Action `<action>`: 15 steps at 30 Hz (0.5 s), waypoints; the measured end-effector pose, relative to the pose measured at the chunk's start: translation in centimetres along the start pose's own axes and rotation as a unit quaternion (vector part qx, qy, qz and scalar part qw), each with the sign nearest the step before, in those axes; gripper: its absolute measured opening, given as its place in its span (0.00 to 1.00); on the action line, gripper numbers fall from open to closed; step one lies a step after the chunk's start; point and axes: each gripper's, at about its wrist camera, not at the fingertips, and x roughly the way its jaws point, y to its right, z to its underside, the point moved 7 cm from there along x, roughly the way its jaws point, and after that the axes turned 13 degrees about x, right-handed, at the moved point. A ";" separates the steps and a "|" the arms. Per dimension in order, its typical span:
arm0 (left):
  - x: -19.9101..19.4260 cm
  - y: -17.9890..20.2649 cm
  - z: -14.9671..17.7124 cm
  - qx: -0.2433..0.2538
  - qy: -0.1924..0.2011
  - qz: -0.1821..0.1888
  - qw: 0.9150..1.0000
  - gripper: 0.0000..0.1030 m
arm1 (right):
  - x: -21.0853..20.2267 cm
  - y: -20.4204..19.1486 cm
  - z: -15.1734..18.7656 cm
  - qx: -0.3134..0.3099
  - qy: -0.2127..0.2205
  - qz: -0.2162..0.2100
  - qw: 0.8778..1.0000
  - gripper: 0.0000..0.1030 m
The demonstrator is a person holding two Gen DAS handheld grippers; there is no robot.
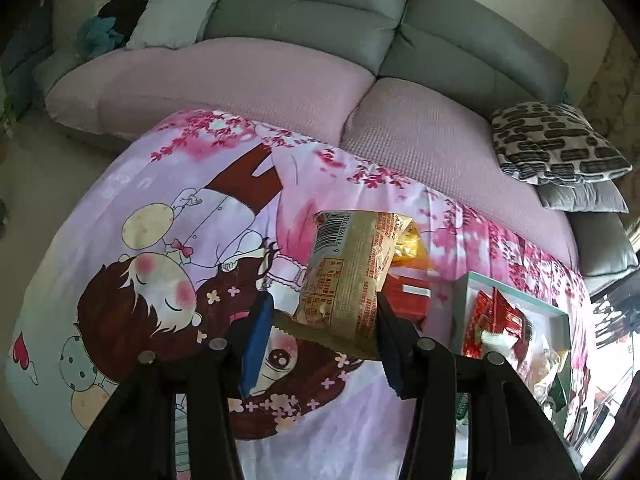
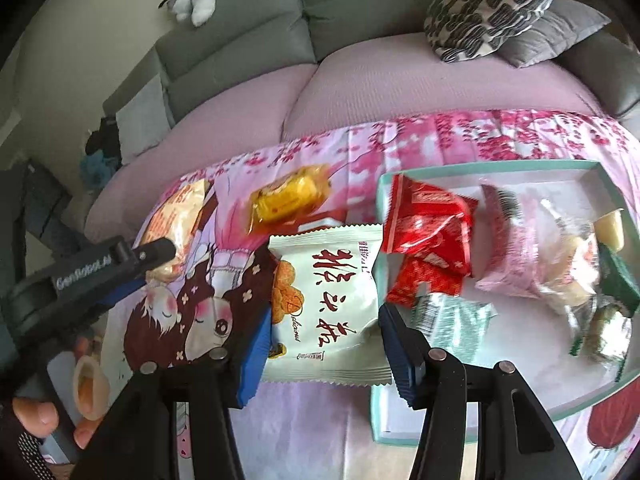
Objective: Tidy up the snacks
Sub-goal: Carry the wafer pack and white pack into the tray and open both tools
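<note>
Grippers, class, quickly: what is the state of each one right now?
Left gripper: shut on the tan snack packet.
Right gripper: shut on the white snack packet.

A tan snack packet [image 1: 348, 276] and a white snack packet [image 2: 328, 308] lie beside the snack-filled teal tray [image 2: 608, 178].

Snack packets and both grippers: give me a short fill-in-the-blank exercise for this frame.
1. The left gripper holds a ____-coloured packet printed with a barcode.
2. The right gripper holds a ____ packet with red characters.
3. The red packets lie inside the teal-rimmed ____.

Missing words: gold; white; box
</note>
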 end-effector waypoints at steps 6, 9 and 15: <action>-1.3 1.6 -0.1 0.015 0.016 0.009 1.000 0.49 | -2.1 2.9 -1.8 0.035 0.028 0.008 0.999 0.54; -1.9 3.0 0.0 0.030 0.022 0.019 0.999 0.49 | -4.0 5.4 -3.5 0.063 0.055 0.020 0.996 0.54; -2.4 6.9 0.5 0.071 0.025 0.043 0.996 0.49 | -7.1 11.0 -5.9 0.128 0.101 0.056 0.985 0.54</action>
